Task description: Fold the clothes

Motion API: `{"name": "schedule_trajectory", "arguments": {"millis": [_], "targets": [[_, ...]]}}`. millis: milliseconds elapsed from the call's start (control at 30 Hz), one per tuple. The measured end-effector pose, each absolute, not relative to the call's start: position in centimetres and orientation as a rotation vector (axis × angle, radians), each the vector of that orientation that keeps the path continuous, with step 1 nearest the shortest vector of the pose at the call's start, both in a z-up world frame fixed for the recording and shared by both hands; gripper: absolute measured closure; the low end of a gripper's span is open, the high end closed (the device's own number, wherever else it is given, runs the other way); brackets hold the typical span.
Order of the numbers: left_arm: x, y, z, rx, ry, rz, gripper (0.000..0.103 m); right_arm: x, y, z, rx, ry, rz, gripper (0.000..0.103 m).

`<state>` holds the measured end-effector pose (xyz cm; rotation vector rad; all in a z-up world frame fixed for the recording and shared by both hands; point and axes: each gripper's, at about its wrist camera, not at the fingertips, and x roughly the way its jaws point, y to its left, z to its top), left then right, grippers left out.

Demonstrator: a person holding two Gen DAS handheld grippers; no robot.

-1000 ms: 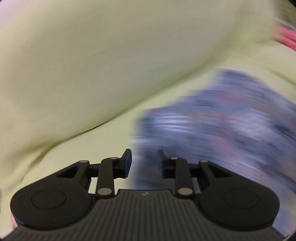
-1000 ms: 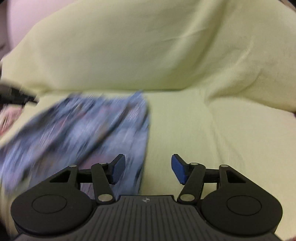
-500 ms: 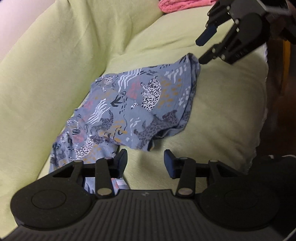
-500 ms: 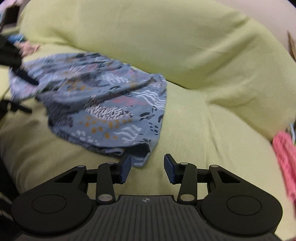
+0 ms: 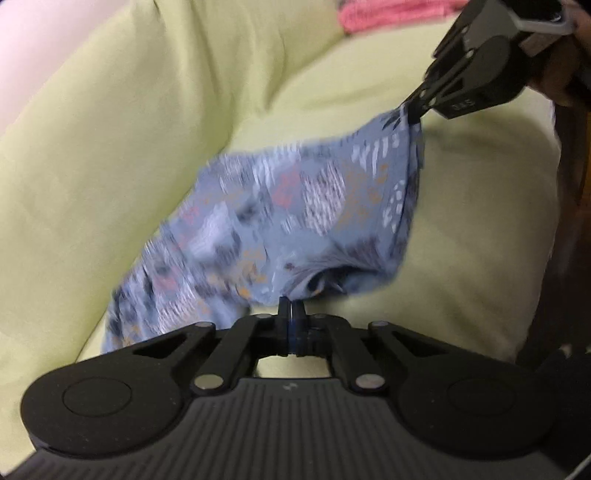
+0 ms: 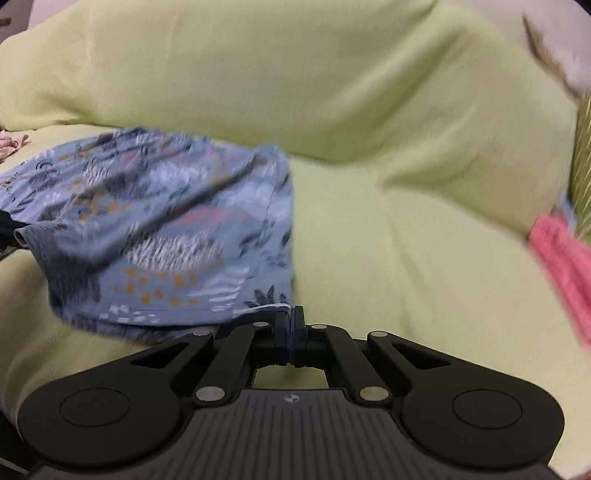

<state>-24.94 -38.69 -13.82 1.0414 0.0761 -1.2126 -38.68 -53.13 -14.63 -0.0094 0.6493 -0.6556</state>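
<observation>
A blue patterned garment point(image 5: 280, 218) point(image 6: 159, 225) lies on a yellow-green sofa seat point(image 5: 461, 229) point(image 6: 388, 266). My left gripper point(image 5: 291, 306) is shut on the garment's near hem. My right gripper point(image 6: 291, 314) is shut on the garment's near corner, and in the left wrist view the right gripper point(image 5: 415, 110) pinches the far corner at upper right. The cloth is lifted and stretched between the two held points, and is blurred in both views.
The sofa's back cushion point(image 5: 122, 122) point(image 6: 295, 74) rises behind the garment. A pink cloth point(image 5: 388, 16) point(image 6: 561, 254) lies farther along the seat. A pale pink item point(image 6: 11, 146) sits at the left edge. The seat's front edge point(image 5: 546, 229) drops off to dark floor.
Both grippers have gone from open to shut on the garment's edge. The cloth has been lifted and pulled taut between them.
</observation>
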Motion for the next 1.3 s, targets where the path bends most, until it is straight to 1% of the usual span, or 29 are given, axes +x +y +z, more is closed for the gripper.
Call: {"name": "schedule_trajectory", "arguments": {"millis": [67,133,233,267,333,400,433,467,533,633,700,733,767,800,833,867,933,1033,1133,1267,1300], "targets": [[-25.4,-37.9,-12.5,1.053,0.012,-1.250,0.103,-39.8,-53.6,-12.4,-0.031,0.618,-0.696,0.103],[-25.6,-37.6,-12.4,1.105,0.009,-1.312,0.103,-40.7,-54.4,-10.8,-0.028,0.624,-0.736,0.103],[-26.2,-38.1,-14.5,1.223,0.006,-1.300,0.103,-41.3,-56.7,-11.9,0.028,0.751,-0.788,0.103],[-26.4,-38.3,-15.2,1.250,0.012,-1.282,0.099,-41.5,-57.4,-12.8,0.049,0.778,-0.792,0.103],[-26.7,-38.5,-15.3,1.228,0.029,-1.264,0.095,-41.8,-58.1,-14.5,0.099,0.837,-0.781,0.103],[-26.7,-38.6,-14.5,1.174,0.074,-1.270,0.083,-42.3,-57.0,-14.5,0.127,0.792,-0.752,0.098],[-26.9,-38.7,-14.5,1.163,0.073,-1.269,0.075,-42.5,-56.3,-14.4,0.133,0.760,-0.735,0.091],[-27.1,-38.8,-14.5,1.155,0.069,-1.268,0.075,-42.4,-55.4,-14.3,0.129,0.739,-0.723,0.084],[-27.4,-39.3,-15.0,1.161,0.060,-1.250,0.072,-42.0,-53.9,-14.3,0.108,0.720,-0.685,0.082],[-27.0,-40.3,-15.5,1.142,0.068,-1.216,0.073,-41.3,-51.7,-14.4,0.076,0.693,-0.626,0.082],[-26.3,-41.2,-15.8,1.138,0.054,-1.198,0.077,-40.5,-50.2,-14.1,0.054,0.682,-0.541,0.082],[-25.8,-41.6,-15.9,1.140,0.032,-1.200,0.078,-40.1,-49.8,-14.0,0.070,0.675,-0.471,0.083],[-25.3,-42.1,-16.0,1.143,0.009,-1.204,0.078,-39.7,-49.3,-13.9,0.089,0.668,-0.403,0.087],[-24.7,-42.6,-16.2,1.157,-0.007,-1.210,0.078,-39.4,-49.1,-14.0,0.133,0.665,-0.340,0.088],[-24.0,-43.1,-16.4,1.173,-0.023,-1.216,0.078,-39.0,-49.0,-14.2,0.178,0.669,-0.288,0.092],[-23.4,-43.6,-16.6,1.189,-0.038,-1.223,0.078,-38.5,-49.0,-14.4,0.208,0.663,-0.263,0.093],[-21.9,-44.1,-16.6,1.205,-0.034,-1.234,0.078,-37.6,-49.0,-14.9,0.270,0.657,-0.214,0.089],[-19.9,-44.4,-16.3,1.215,-0.015,-1.235,0.078,-36.0,-48.9,-15.4,0.344,0.629,-0.154,0.081],[-18.5,-44.1,-15.8,1.192,0.000,-1.229,0.077,-34.2,-48.8,-16.1,0.397,0.605,-0.127,0.076],[-17.4,-42.9,-14.6,1.129,0.046,-1.208,0.074,-33.0,-48.0,-16.2,0.400,0.600,-0.082,0.076],[-17.2,-42.4,-14.3,1.109,0.057,-1.204,0.074,-32.8,-47.8,-16.1,0.396,0.601,-0.068,0.077]]}}
